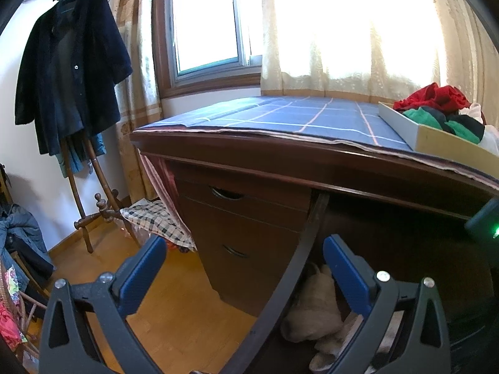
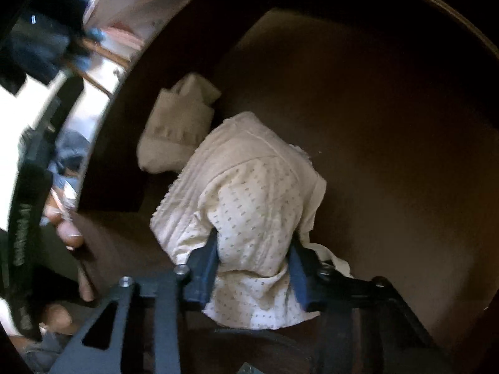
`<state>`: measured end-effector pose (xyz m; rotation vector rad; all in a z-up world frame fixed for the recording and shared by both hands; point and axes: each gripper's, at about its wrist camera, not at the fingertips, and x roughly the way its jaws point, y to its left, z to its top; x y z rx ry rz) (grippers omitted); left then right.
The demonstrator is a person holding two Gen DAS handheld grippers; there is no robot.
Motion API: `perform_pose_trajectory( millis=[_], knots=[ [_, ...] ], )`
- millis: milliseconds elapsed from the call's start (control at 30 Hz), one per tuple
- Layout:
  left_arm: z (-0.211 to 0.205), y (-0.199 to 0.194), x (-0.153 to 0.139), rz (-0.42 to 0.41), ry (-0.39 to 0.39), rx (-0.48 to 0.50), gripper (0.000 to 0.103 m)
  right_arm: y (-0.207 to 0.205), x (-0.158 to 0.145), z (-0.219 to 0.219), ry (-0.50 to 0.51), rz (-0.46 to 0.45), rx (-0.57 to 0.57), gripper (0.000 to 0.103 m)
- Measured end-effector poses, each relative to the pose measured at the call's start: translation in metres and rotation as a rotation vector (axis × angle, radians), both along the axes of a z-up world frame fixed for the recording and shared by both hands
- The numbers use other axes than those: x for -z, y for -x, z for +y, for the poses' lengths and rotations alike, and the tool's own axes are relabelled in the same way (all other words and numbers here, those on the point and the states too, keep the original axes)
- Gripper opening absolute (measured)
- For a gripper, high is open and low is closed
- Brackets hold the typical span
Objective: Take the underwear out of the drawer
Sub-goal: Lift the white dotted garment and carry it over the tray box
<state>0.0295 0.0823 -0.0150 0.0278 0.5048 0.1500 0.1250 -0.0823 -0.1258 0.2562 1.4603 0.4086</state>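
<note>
Two garments in drawer point(image 2: 389, 124) | right tool point(image 2: 253, 268) pinching underwear point(image 2: 249, 205) | left tool point(image 1: 244, 268) spread, empty | advice: lift straight, clear drawer front.

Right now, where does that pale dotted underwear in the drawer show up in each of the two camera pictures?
Left wrist view: the dotted underwear peeks out low, right of centre, behind the left gripper.
Right wrist view: it fills the lower centre, pinched in the right gripper.
Shared landmark: the beige folded garment lying beside it in the drawer.
</note>
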Motion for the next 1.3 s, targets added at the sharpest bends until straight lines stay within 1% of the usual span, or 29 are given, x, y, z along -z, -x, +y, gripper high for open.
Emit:
perform_pose_trajectory(
  millis=[33,133,233,300,433,533,633,733,833,933,1067,1167,1233,1300],
  knots=[
    [-0.001,0.0,0.0,-0.002,-0.003,0.0,0.102,0.005,-0.004,-0.006,-0.023,-0.028,0.025,0.031],
    [-0.003,0.0,0.001,-0.005,-0.017,0.0,0.102,0.019,-0.016,-0.023,-0.039,-0.099,0.078,0.027],
    [-0.005,0.0,0.001,-0.008,-0.021,-0.004,0.102,0.039,-0.03,-0.042,-0.039,-0.181,0.166,0.025],
    [-0.005,0.001,0.001,-0.008,-0.025,-0.005,0.102,0.048,-0.039,-0.059,-0.05,-0.22,0.221,0.025],
    [-0.008,0.001,0.001,-0.009,-0.037,-0.001,0.102,0.072,-0.066,-0.084,-0.011,-0.338,0.294,0.025],
    [-0.012,0.002,0.001,-0.017,-0.064,-0.006,0.102,0.082,-0.087,-0.113,-0.03,-0.407,0.369,0.025],
    [-0.018,0.002,0.001,-0.02,-0.106,-0.012,0.102,0.096,-0.099,-0.122,-0.007,-0.468,0.419,0.025],
    [-0.024,0.002,0.001,-0.009,-0.136,0.001,0.102,0.109,-0.113,-0.124,-0.014,-0.498,0.443,0.025],
    [-0.029,0.003,0.0,0.007,-0.118,0.031,0.102,0.107,-0.119,-0.133,-0.017,-0.519,0.457,0.025],
    [-0.036,0.005,-0.001,0.028,-0.089,0.078,0.102,0.114,-0.138,-0.139,-0.013,-0.556,0.464,0.025],
    [-0.045,0.011,-0.002,0.02,-0.104,0.106,0.102,0.119,-0.157,-0.135,-0.017,-0.608,0.46,0.025],
    [-0.052,0.014,-0.002,0.011,-0.117,0.125,0.102,0.123,-0.178,-0.138,-0.018,-0.655,0.449,0.025],
    [-0.053,0.014,-0.002,0.011,-0.107,0.141,0.102,0.121,-0.191,-0.135,-0.018,-0.683,0.437,0.025],
    [-0.054,0.016,-0.002,0.007,-0.1,0.157,0.102,0.114,-0.211,-0.134,-0.011,-0.723,0.42,0.025]
  ],
)
